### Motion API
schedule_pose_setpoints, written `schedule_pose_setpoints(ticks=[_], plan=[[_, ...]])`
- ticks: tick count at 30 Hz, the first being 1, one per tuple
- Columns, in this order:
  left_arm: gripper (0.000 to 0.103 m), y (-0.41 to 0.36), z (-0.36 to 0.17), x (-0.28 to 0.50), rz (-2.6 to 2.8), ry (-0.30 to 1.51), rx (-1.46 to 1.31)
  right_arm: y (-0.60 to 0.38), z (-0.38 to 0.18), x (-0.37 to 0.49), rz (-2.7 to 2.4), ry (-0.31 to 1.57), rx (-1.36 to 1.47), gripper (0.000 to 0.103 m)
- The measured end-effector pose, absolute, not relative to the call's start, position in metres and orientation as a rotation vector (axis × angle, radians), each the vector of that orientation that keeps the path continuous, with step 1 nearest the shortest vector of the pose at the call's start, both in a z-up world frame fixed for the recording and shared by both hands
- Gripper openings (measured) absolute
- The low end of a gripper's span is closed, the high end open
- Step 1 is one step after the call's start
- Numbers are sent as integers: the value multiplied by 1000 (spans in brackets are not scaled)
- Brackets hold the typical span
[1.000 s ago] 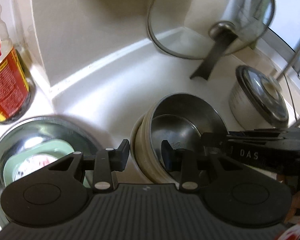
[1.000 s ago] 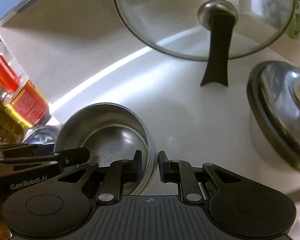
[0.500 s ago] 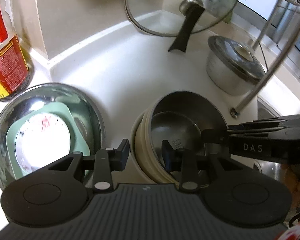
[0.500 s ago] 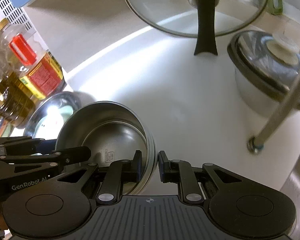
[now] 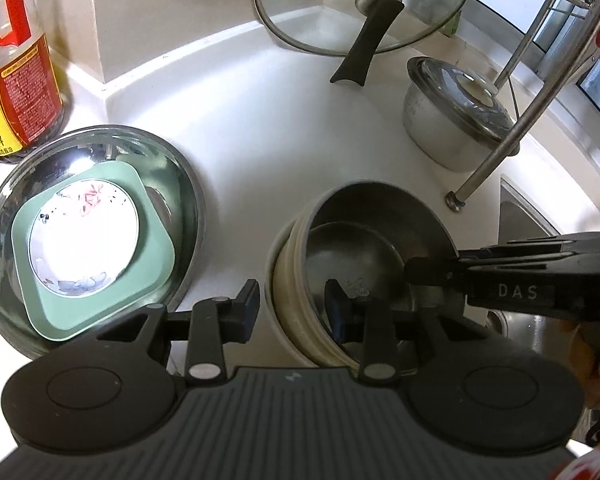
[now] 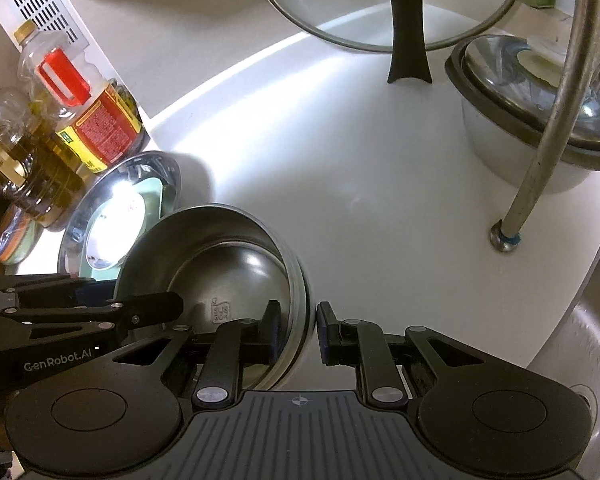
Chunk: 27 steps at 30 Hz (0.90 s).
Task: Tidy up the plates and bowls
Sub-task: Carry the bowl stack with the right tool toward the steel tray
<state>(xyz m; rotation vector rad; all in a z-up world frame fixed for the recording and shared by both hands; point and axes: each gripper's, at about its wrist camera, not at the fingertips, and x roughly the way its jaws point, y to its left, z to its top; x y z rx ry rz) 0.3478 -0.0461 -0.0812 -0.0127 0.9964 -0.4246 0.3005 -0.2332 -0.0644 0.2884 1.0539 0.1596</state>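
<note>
A steel bowl [image 5: 356,248] sits nested in a cream bowl [image 5: 284,292], and both grippers hold this stack above the white counter. My left gripper [image 5: 292,310] is shut on the stack's left wall, one finger outside and one inside. My right gripper [image 6: 298,330] is shut on the right rim of the steel bowl [image 6: 228,264]. Left of the stack, a wide steel basin [image 5: 188,184] holds a green square plate [image 5: 152,264] with a white flowered plate [image 5: 84,236] on it.
A glass lid [image 5: 320,12] leans in the back corner. A lidded steel pot [image 5: 440,128] stands back right beside a slanted metal rack leg [image 5: 496,148]. An oil bottle [image 5: 16,80] stands far left. The sink [image 6: 596,320] opens at the right.
Both grippers, with the bowl stack between them, have drawn back from the wall and the lid. The basin with its plates has come fully into view. The grips are unchanged.
</note>
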Motion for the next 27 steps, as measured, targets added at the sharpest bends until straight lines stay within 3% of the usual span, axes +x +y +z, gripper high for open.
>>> schedule_pose_setpoints(ticks=[27], plan=[[26,-58,-85,358,-415,1064,52,-221,-68,319,195,1151,212,20]])
